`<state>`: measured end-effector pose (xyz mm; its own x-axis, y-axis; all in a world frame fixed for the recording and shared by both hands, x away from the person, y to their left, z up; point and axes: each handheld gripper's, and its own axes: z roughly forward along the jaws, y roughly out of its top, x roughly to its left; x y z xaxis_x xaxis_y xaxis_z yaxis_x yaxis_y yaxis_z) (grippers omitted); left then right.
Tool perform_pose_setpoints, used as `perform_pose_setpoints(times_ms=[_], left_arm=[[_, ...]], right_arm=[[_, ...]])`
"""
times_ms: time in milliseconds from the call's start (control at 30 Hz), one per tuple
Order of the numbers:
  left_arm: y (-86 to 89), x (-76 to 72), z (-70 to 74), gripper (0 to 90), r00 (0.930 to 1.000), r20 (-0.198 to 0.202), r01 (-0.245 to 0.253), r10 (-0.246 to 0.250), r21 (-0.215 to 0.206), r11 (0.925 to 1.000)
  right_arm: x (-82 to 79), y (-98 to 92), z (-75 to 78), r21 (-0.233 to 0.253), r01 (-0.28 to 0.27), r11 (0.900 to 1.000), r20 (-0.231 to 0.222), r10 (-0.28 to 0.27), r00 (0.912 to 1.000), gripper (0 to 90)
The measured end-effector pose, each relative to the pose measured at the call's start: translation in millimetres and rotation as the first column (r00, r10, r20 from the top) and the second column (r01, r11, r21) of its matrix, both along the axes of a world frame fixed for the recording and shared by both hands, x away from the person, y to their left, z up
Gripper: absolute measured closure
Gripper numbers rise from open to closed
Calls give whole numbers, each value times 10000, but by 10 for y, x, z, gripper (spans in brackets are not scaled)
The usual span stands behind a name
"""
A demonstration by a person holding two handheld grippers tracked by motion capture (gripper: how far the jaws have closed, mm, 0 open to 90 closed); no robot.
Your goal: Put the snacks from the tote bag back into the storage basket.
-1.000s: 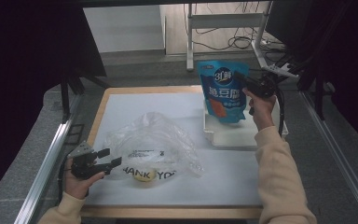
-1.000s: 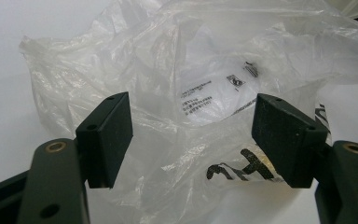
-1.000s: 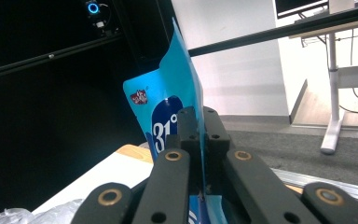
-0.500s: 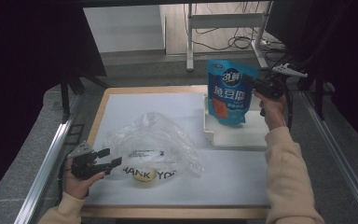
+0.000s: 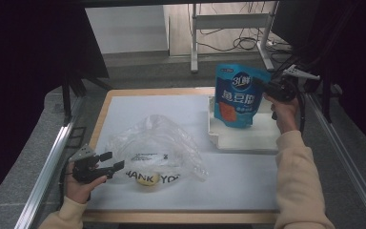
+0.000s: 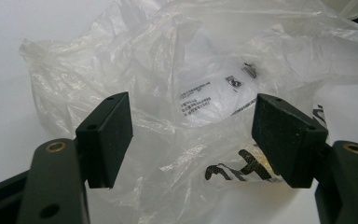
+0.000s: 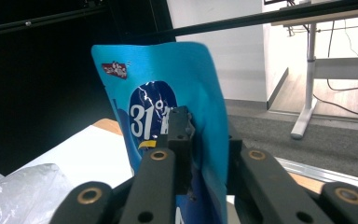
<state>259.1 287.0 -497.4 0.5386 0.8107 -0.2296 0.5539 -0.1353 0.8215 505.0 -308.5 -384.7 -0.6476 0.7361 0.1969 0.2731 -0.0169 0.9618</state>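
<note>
Pinching its right edge, the right claw [image 5: 263, 88] is holding the blue pouch [image 5: 238, 95] up over the white tray [image 5: 248, 138], soft and light so it may bend, while the left claw [image 5: 109, 161] is waiting wide by the thin, slippery plastic bag [image 5: 157, 143]
</note>
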Motion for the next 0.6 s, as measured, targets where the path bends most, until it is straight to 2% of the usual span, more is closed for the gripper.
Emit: perform_pose_setpoints(times_ms=[200, 267, 367, 467, 600], left_arm=[[5, 6, 4, 293, 10000, 3, -12, 12, -37, 10000], [4, 10, 16, 292, 10000, 12, -4, 4, -70, 10000], [5, 17, 35, 291, 10000, 42, 16, -15, -107, 9999], [13, 21, 39, 291, 10000, 52, 32, -31, -153, 9999], [21, 27, 39, 290, 10000, 55, 16, -16, -152, 9999]], right_arm=[[-64, -7, 11, -223, 89, 9997, -39, -90, 10000, 745], [-84, 21, 26, -423, 139, 9990, -69, -142, 9999, 695], [-104, 46, 34, -463, 386, 9982, -145, -393, 9991, 581], [-168, 56, 47, -605, 1055, 9926, 95, -1051, 9944, 463], [-247, 30, 57, -782, 1350, 9878, 11, -1354, 9908, 393]])
